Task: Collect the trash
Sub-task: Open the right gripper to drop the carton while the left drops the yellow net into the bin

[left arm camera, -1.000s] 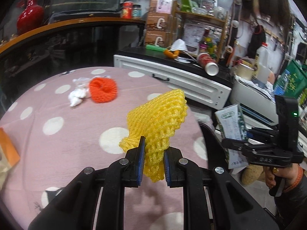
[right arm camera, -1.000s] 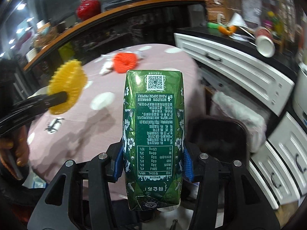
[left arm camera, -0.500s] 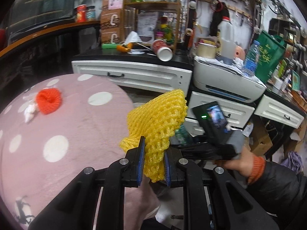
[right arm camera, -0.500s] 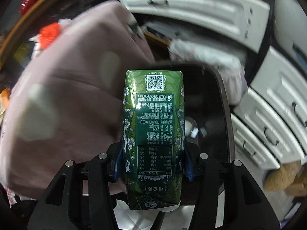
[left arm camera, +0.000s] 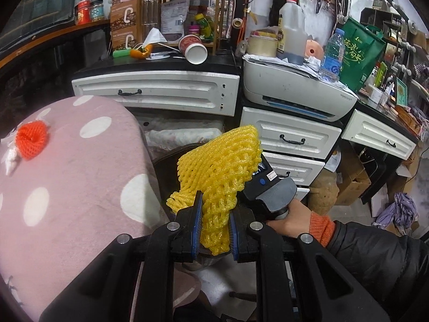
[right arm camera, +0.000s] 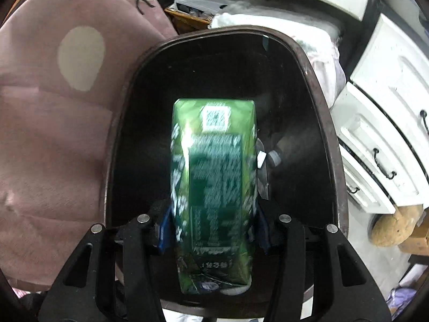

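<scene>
- We found the left gripper point(left arm camera: 213, 224) clenched on a yellow foam net point(left arm camera: 221, 179), which was pinched at its lower end between the blue pads point(left arm camera: 197, 221) and fanned upward beyond the fingertips.
- Just right of that gripper, we noted the person's right hand point(left arm camera: 288, 217), in an orange cuff and dark sleeve, on the handle of the other tool.
- To the left of the left gripper lay the pink dotted cloth point(left arm camera: 67, 177); an orange foam net point(left arm camera: 32, 140) rested on it at the far left, well apart from the tool.
- Beyond the yellow net stood white drawers point(left arm camera: 161, 92), with a tipped paper cup point(left arm camera: 193, 49) on the dark top above them.
- We recorded the right gripper point(right arm camera: 213, 226) pointing steeply down, its jaws opening, with a green carton point(right arm camera: 213, 182) between the blue pads point(right arm camera: 164, 228); the carton was blurred, and we saw a gap at the right pad.
- Directly beneath and ahead of the carton was the dark bin point(right arm camera: 316, 86), its rim ringing the carton; small scraps lay inside to the carton's right.
- The pink cloth bordered the bin on the left, the white drawers on the right.
</scene>
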The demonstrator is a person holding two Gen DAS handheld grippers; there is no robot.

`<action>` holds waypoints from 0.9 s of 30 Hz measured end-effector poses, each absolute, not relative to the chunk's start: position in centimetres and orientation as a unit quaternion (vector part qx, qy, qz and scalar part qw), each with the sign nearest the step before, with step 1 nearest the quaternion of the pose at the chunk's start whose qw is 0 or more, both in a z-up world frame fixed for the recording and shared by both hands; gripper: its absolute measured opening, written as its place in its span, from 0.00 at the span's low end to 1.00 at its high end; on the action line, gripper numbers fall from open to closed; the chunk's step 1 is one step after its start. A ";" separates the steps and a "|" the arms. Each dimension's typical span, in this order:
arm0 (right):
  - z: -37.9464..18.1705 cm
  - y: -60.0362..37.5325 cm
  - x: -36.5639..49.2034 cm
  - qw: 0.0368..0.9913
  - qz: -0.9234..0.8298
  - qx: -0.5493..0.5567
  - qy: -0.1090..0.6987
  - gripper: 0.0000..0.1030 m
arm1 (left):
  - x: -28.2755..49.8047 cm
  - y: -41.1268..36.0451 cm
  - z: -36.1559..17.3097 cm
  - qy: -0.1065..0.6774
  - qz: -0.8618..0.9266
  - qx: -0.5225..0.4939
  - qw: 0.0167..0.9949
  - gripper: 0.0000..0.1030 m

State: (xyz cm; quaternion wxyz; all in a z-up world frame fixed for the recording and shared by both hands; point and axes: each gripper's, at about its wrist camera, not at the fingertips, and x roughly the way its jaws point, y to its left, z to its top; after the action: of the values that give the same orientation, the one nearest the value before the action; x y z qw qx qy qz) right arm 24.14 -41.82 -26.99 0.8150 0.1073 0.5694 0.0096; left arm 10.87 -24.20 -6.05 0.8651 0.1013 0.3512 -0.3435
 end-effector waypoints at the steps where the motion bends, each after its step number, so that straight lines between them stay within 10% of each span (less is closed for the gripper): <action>1: -27.1 -42.1 24.2 0.814 0.007 0.114 0.569 0.57 | 10.9 -24.4 -6.3 0.353 -0.343 0.104 0.864 0.17; 4: -26.6 -42.8 23.9 0.820 0.001 0.133 0.556 0.70 | 11.0 -24.7 -6.7 0.360 -0.344 0.106 0.861 0.17; 27: -14.2 -47.5 17.2 0.897 -0.109 0.129 0.410 0.77 | 14.5 -28.6 -12.3 0.455 -0.335 0.115 0.817 0.17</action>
State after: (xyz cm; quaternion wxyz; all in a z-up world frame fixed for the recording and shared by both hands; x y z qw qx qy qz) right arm 17.15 -47.52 -14.23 0.8965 0.1287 0.4096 -0.1088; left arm 14.50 -28.58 -12.35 0.8170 0.1152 0.4548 -0.3352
